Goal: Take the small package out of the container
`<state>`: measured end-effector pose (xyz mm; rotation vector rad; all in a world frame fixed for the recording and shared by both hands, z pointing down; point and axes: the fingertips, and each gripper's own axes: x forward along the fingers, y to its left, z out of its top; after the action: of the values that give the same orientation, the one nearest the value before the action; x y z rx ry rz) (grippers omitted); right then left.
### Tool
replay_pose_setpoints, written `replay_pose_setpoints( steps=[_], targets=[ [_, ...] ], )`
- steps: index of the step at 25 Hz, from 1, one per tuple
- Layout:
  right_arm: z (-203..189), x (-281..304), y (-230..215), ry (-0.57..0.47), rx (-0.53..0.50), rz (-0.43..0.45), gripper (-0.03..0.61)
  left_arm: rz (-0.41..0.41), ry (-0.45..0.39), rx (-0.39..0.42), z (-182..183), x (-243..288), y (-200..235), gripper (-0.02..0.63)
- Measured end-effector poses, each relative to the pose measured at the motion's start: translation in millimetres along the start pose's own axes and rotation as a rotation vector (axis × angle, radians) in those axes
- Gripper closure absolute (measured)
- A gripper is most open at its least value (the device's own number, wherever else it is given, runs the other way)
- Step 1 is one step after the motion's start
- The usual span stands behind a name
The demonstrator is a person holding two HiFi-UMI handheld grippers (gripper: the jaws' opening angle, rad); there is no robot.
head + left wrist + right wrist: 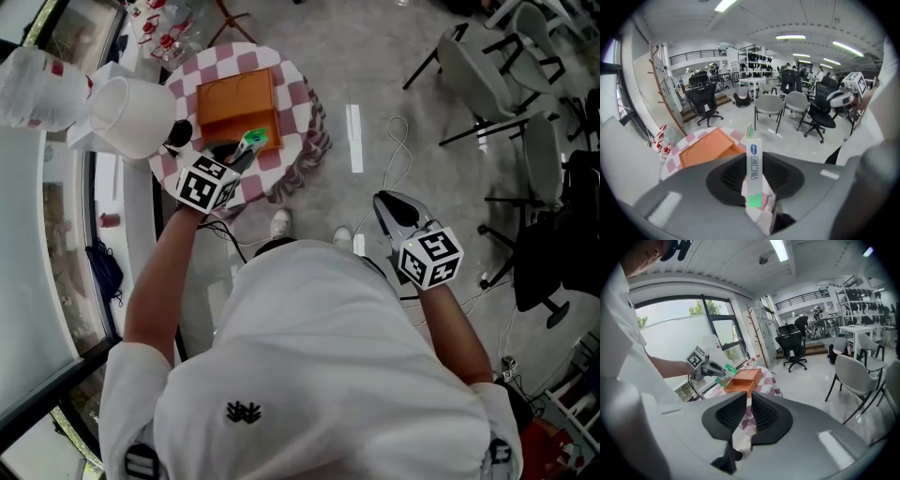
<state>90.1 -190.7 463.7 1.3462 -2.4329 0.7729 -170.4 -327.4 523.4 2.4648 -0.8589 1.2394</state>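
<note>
The left gripper [234, 153] reaches to 12 o'clock, over a round table [302, 141]. Its jaws are partly closed and pinch a small pack [253, 140]. The pack is white and green. In the left gripper view the pack [754, 173] stands up between the two jaws, with its top end sticking out past them.

An orange box [236, 101] sits in the middle of the table. The pack is at the box's near edge, at about 5 o'clock from the middle of the box. In the right gripper view the pack [729, 369] looks a bit higher than the top of the box [746, 379], at its 10 o'clock. I cannot tell if the pack touches the box.

The table has a red and white checked cloth [298, 94] that hangs down at 4 o'clock.

The right gripper [386, 206] is well away from the table, at 4 o'clock from it, over the grey floor [394, 75]. Its jaws are close together with only a thin gap, and nothing is between them.

Two white jugs [131, 114] lie at 9 o'clock from the table, just beside it. Grey and black chairs [487, 66] stand at 3 o'clock, well apart from the table.
</note>
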Motion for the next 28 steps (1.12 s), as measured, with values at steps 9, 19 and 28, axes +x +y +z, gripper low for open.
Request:
replay_pose_setpoints(
  steps=[9, 19, 28],
  targets=[
    [-4.5, -13.7, -1.4, 0.02, -0.063, 0.113, 0.578, -0.055, -0.195, -0.236, 43.2, -44.9, -98.3, 0.46],
    [-17.1, -31.5, 7.2, 0.02, -0.109, 0.171, 0.578, -0.072, -0.272, -0.291, 48.7, -66.6, -163.4, 0.46],
    [-22.6, -36.0, 13.1, 0.011, -0.118, 0.19, 0.578, -0.061, -0.263, -0.263, 44.2, -68.2, -182.7, 0.461]
  ],
)
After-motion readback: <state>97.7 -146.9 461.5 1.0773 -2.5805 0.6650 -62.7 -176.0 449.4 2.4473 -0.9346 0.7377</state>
